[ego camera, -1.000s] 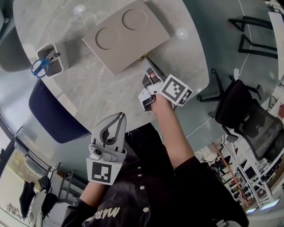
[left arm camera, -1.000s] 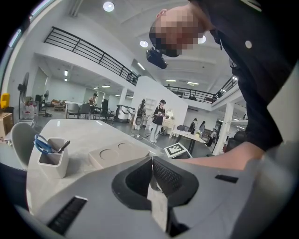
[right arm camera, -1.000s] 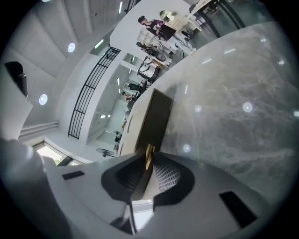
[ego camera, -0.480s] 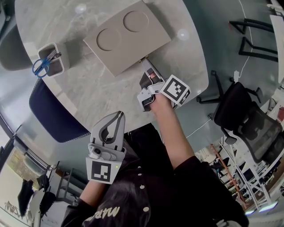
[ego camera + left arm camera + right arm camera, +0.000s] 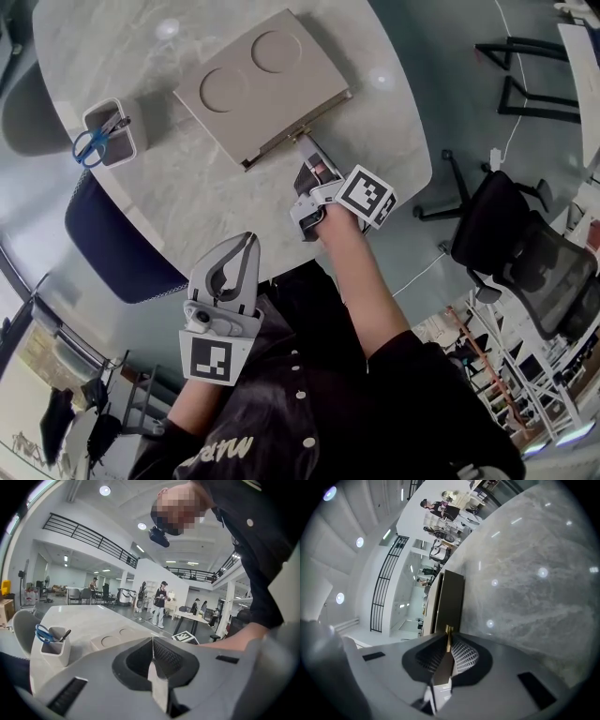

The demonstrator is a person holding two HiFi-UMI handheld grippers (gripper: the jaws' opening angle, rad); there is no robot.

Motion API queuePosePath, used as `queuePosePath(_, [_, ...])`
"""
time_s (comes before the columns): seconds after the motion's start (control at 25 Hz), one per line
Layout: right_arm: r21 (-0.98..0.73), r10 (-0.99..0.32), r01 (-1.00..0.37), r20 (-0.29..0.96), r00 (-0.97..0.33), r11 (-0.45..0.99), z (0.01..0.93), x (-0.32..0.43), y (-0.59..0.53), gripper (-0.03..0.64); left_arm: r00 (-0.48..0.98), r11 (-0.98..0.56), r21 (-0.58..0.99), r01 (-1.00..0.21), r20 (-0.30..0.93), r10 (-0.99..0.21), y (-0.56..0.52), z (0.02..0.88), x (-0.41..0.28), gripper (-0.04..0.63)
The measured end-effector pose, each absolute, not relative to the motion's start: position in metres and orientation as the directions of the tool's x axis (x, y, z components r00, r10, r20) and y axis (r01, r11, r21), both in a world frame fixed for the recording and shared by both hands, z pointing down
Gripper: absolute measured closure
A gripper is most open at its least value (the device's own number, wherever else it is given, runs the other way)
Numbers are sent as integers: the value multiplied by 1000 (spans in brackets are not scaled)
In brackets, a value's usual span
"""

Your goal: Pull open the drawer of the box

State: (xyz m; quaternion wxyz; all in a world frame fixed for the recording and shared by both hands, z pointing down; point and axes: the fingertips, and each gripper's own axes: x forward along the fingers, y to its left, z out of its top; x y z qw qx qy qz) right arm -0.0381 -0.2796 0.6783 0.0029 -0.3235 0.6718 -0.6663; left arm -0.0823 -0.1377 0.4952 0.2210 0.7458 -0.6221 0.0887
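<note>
A flat beige box (image 5: 258, 84) with two round recesses in its top lies on the marble table (image 5: 187, 211). Its drawer front (image 5: 323, 112) stands a narrow dark gap out from the box's near side. My right gripper (image 5: 301, 146) is shut on the drawer's small brass handle (image 5: 297, 139). In the right gripper view the handle (image 5: 448, 631) sits pinched between the jaws of the right gripper (image 5: 448, 638), with the box (image 5: 451, 597) just beyond. My left gripper (image 5: 240, 251) is shut on nothing and hangs off the table's near edge; the left gripper (image 5: 152, 641) looks across at the box (image 5: 112, 641).
A white pen holder (image 5: 108, 141) with blue scissors stands at the table's left, also the pen holder (image 5: 54, 645) in the left gripper view. A dark blue chair (image 5: 112, 239) is tucked under the left edge. Black office chairs (image 5: 525, 253) stand to the right.
The right gripper has drawn back toward the person with the handle, and a dark gap has opened along the box's near side. The left gripper has barely moved.
</note>
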Motion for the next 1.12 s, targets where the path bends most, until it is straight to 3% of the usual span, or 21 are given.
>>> queuePosePath(1.12, [-871,-451,-474,478,-754,-130,681,53,-228,592,223,-148,209,-967,404,-887,-125,496,-71,578])
